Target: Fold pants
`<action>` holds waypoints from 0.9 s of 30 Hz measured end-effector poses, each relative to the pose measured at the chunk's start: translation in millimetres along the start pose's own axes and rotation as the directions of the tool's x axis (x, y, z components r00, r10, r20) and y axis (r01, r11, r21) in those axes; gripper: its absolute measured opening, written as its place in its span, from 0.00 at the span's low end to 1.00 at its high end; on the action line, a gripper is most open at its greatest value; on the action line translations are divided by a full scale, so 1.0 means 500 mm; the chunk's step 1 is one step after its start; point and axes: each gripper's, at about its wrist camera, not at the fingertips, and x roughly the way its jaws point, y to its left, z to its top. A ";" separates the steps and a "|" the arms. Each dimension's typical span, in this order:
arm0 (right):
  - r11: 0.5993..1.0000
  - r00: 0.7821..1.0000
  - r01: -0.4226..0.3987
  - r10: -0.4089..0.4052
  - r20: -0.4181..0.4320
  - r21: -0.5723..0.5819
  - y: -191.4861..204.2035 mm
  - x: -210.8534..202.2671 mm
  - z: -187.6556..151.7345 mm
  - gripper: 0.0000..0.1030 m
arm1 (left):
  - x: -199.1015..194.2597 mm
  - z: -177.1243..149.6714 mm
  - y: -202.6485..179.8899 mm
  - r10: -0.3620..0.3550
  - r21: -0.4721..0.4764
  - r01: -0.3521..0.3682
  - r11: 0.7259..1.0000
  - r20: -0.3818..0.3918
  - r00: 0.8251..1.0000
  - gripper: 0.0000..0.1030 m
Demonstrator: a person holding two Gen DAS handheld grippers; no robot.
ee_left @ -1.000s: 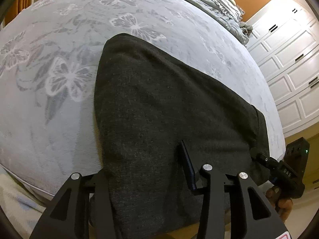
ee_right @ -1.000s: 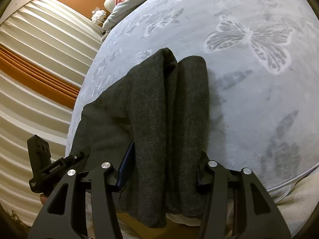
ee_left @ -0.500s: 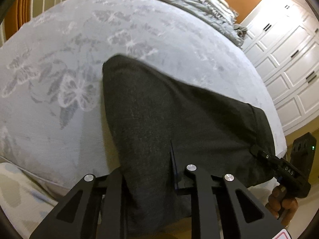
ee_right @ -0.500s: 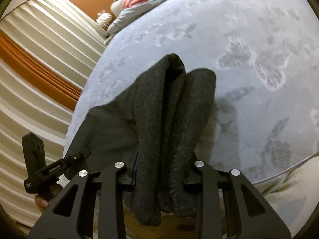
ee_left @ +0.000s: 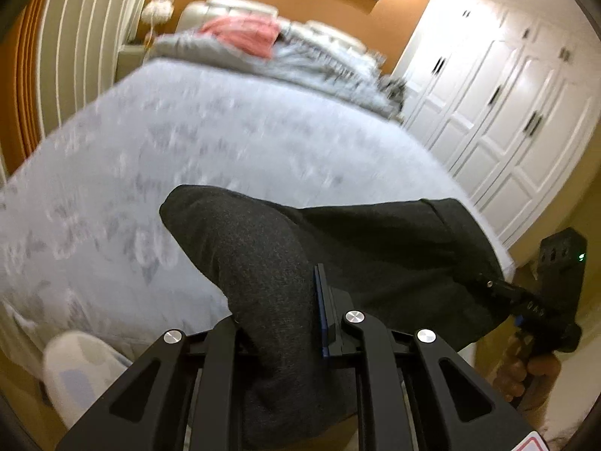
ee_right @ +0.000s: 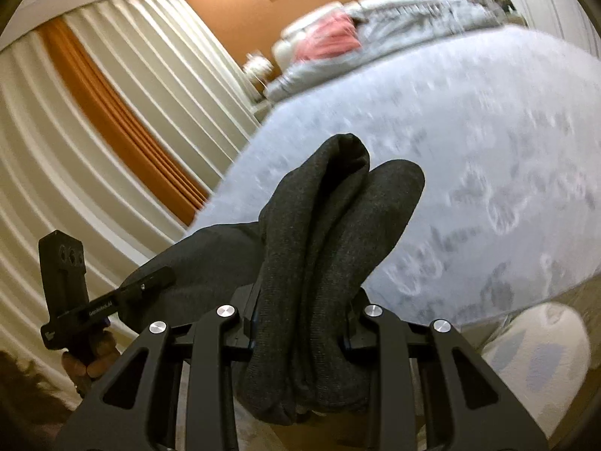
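Note:
The dark grey pants [ee_left: 368, 248] hang between both grippers above the near edge of the bed. My left gripper [ee_left: 278, 300] is shut on one bunched end of the pants. My right gripper [ee_right: 300, 300] is shut on the other end, where the cloth [ee_right: 330, 233] stands in doubled folds between the fingers. In the left wrist view the right gripper [ee_left: 507, 289] shows at the far right, clamped on the pants' edge. In the right wrist view the left gripper [ee_right: 150, 282] shows at the left on the cloth.
The bed [ee_left: 225, 143] has a pale grey butterfly-print cover. A rumpled grey duvet and pink cloth [ee_left: 244, 34] lie at its head. White wardrobe doors [ee_left: 507, 112] stand right, cream and orange curtains [ee_right: 94, 131] left. A pale slipper [ee_right: 533, 357] is on the floor.
Both grippers have closed on the pants and lifted them off the bed. Both views have tilted up toward the head of the bed.

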 end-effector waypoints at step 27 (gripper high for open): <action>0.827 0.651 -0.029 0.442 0.616 -0.562 0.304 -0.307 0.392 0.29 | -0.417 0.368 -0.226 -0.203 0.350 -0.123 0.929 0.757 0.621 0.13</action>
